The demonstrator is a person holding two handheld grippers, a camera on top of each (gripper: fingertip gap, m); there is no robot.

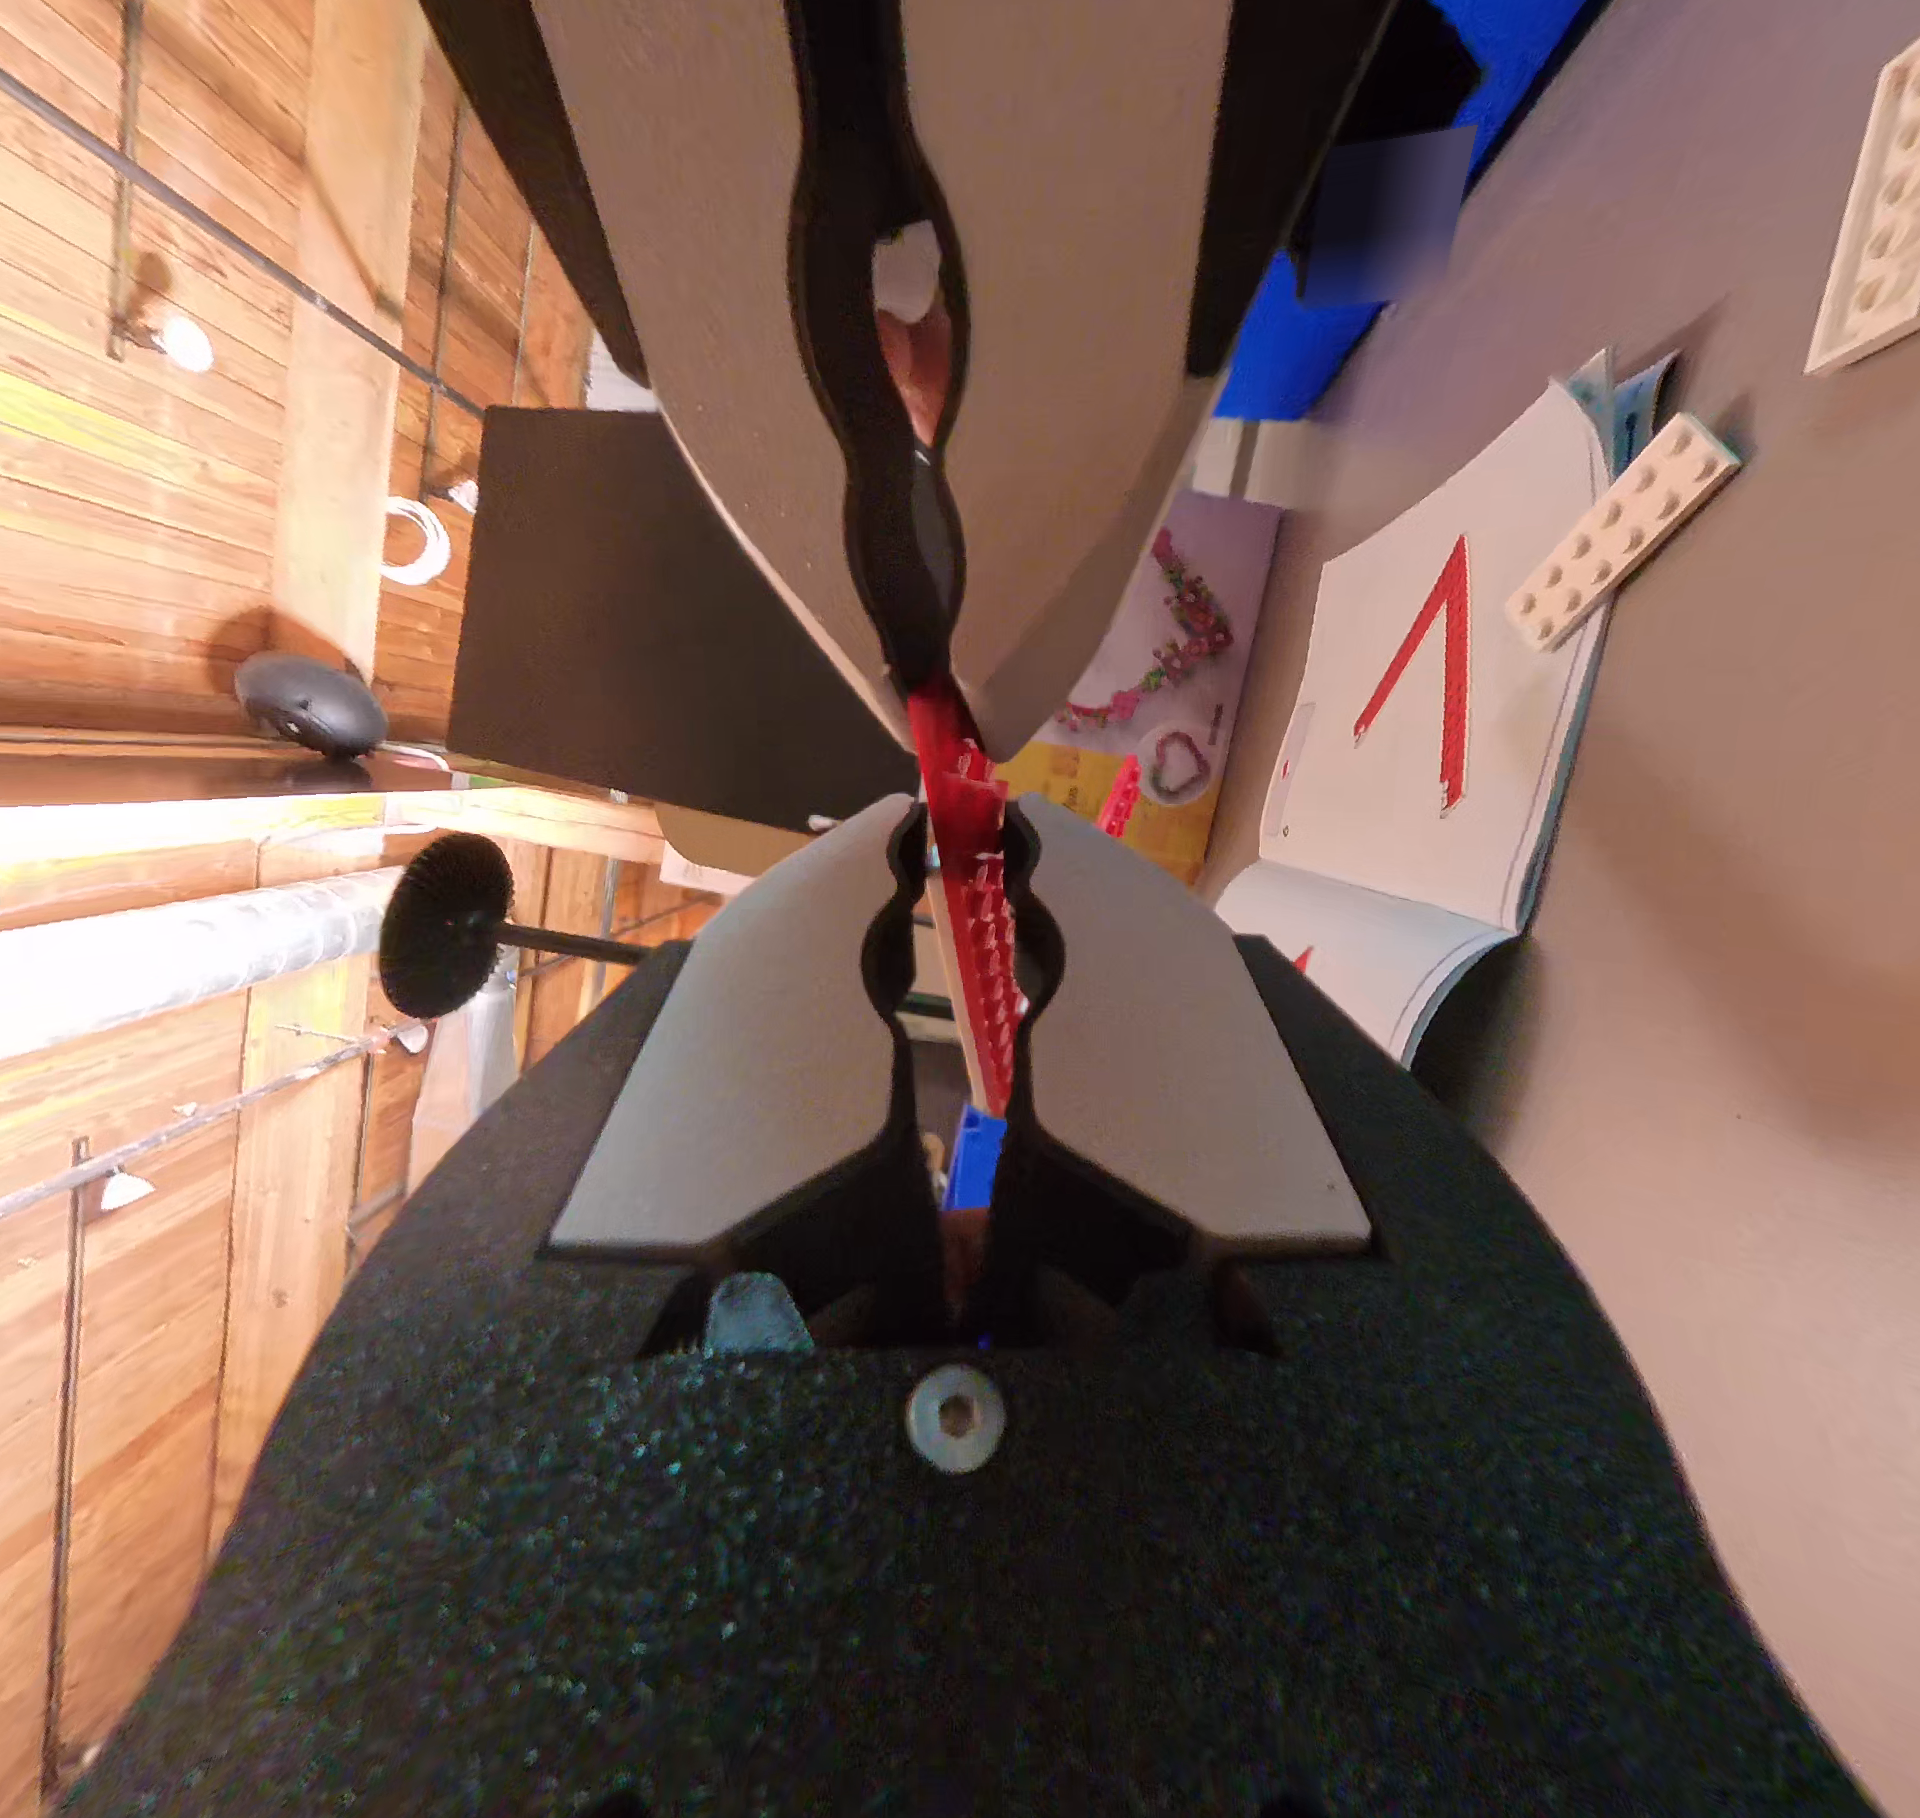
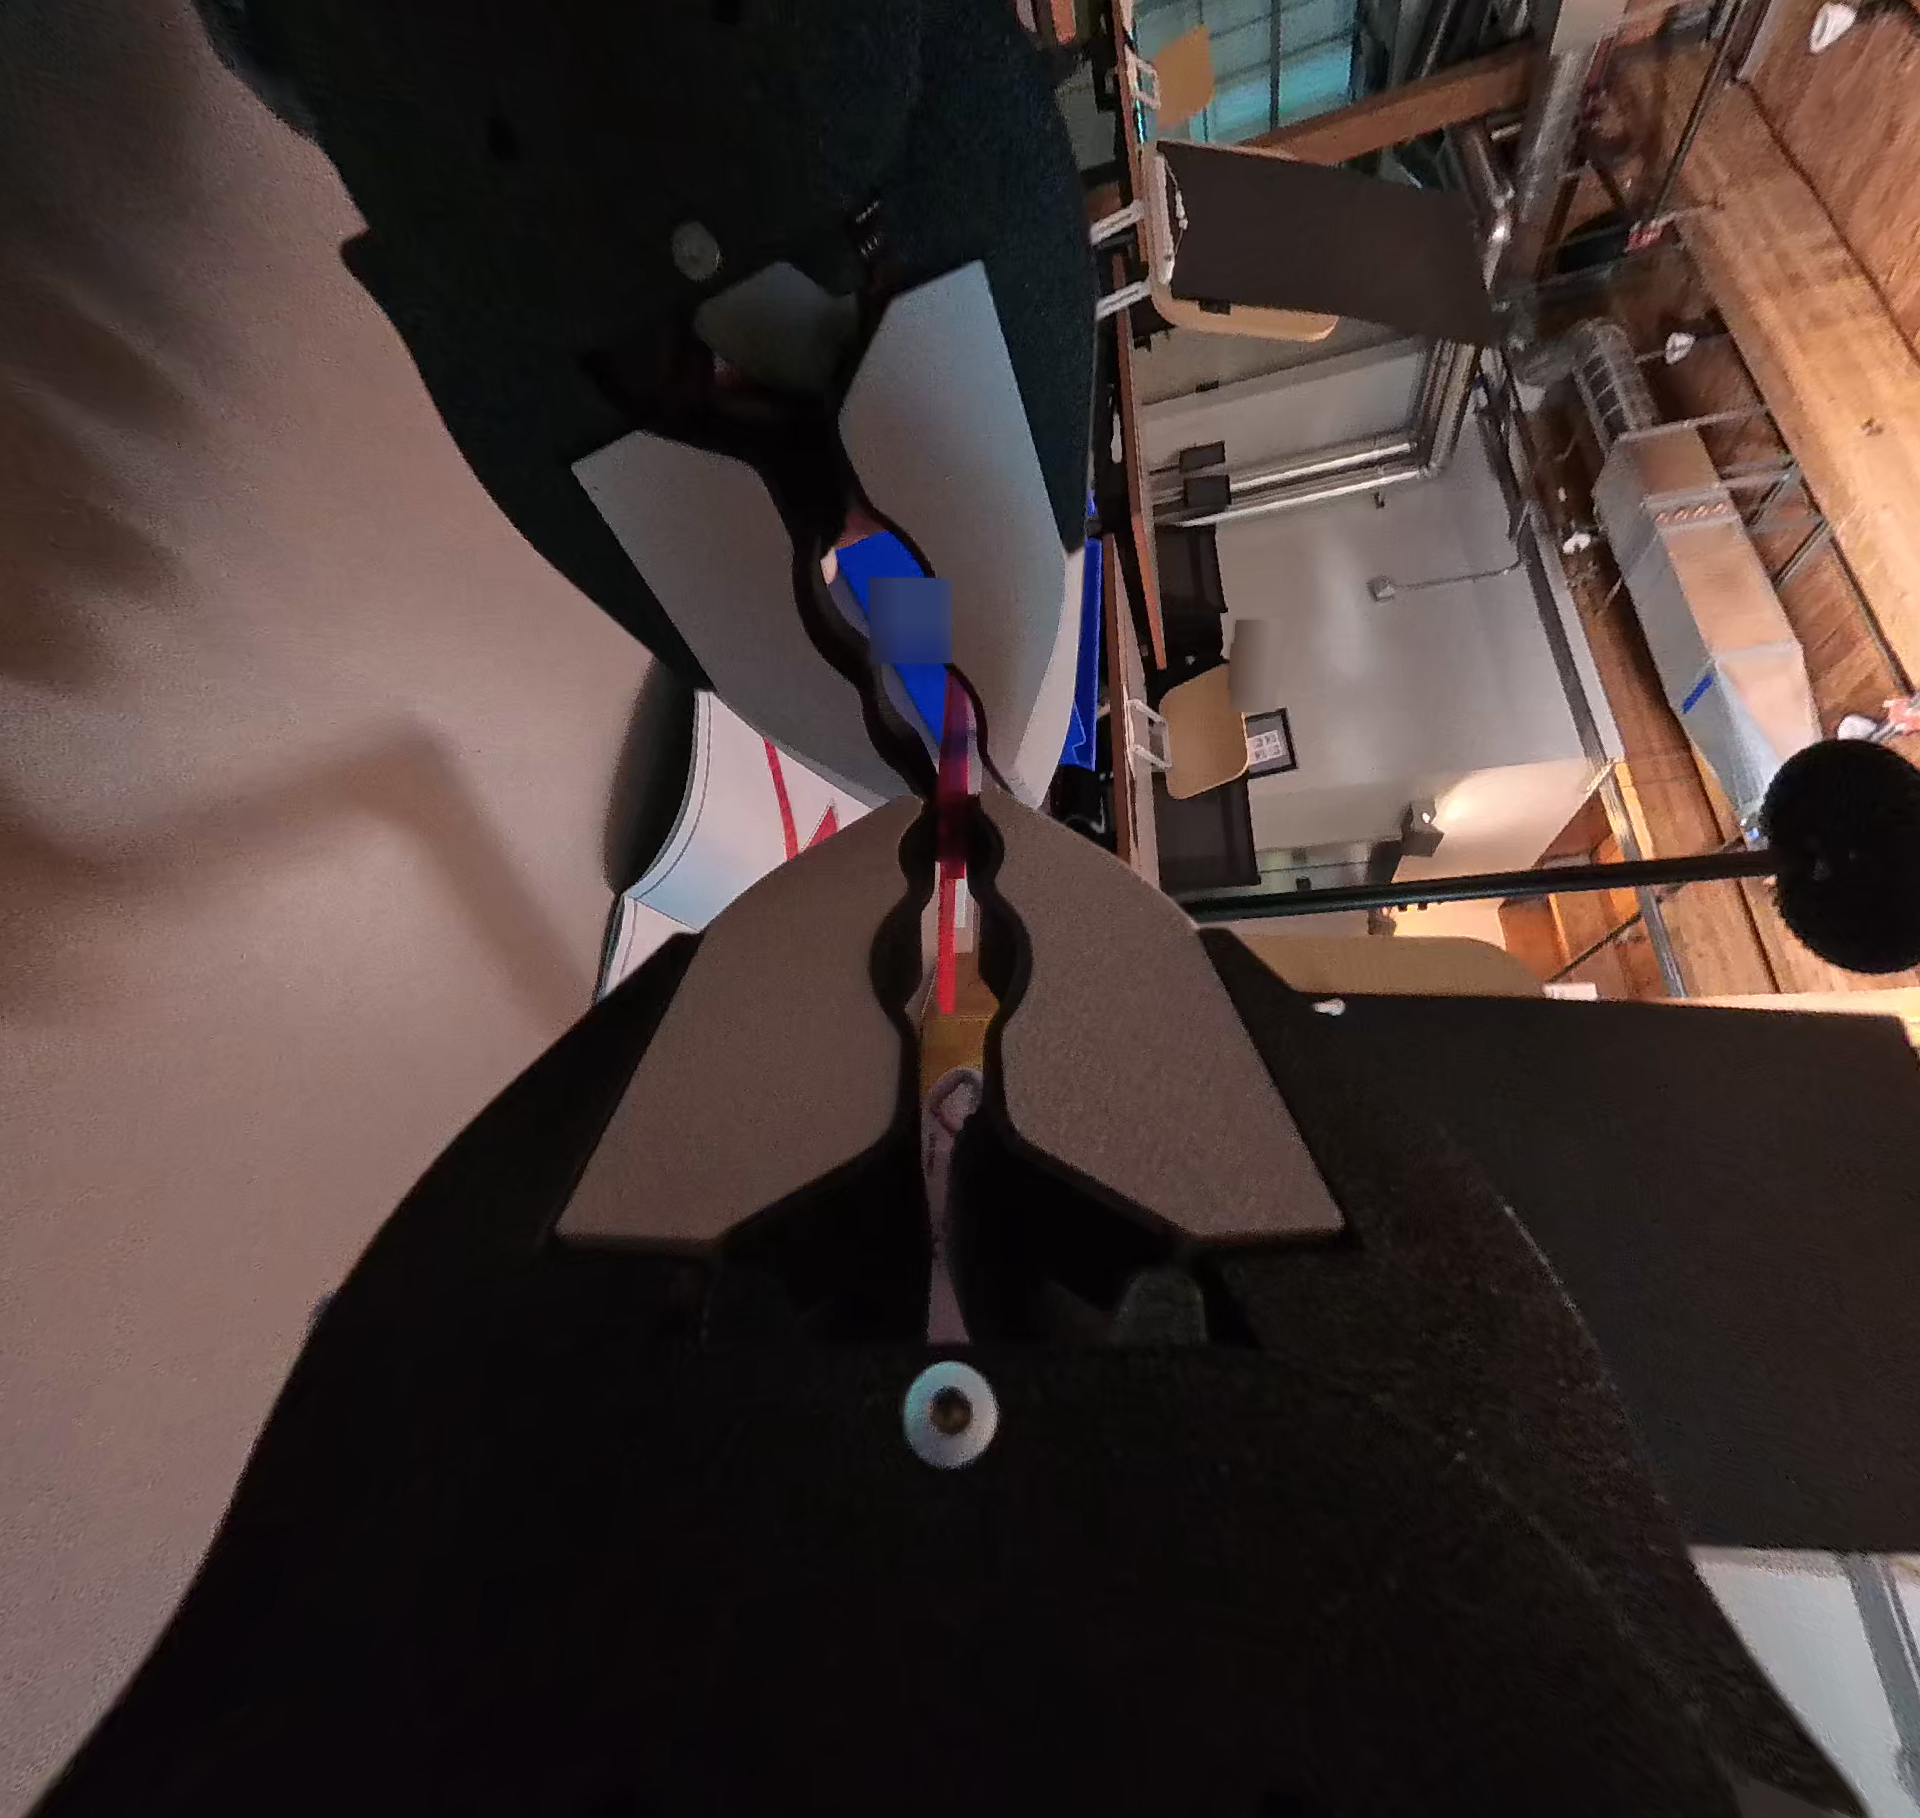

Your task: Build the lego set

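Clamped in the left gripper point(image 1: 961, 818): a red studded lego strip point(image 1: 987, 921) (blue piece point(image 1: 975, 1160) behind it). Pinched at its far end by the right gripper point(image 2: 951, 823), tip to tip. Beyond, on the table point(image 1: 1714, 937): open instruction booklet point(image 1: 1423, 729), white plates point(image 1: 1621, 532)

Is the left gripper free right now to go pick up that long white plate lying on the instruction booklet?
Probably not yet. The left gripper is shut on the red lego strip, which the right gripper also clamps. The white plate itself lies uncovered on the booklet.
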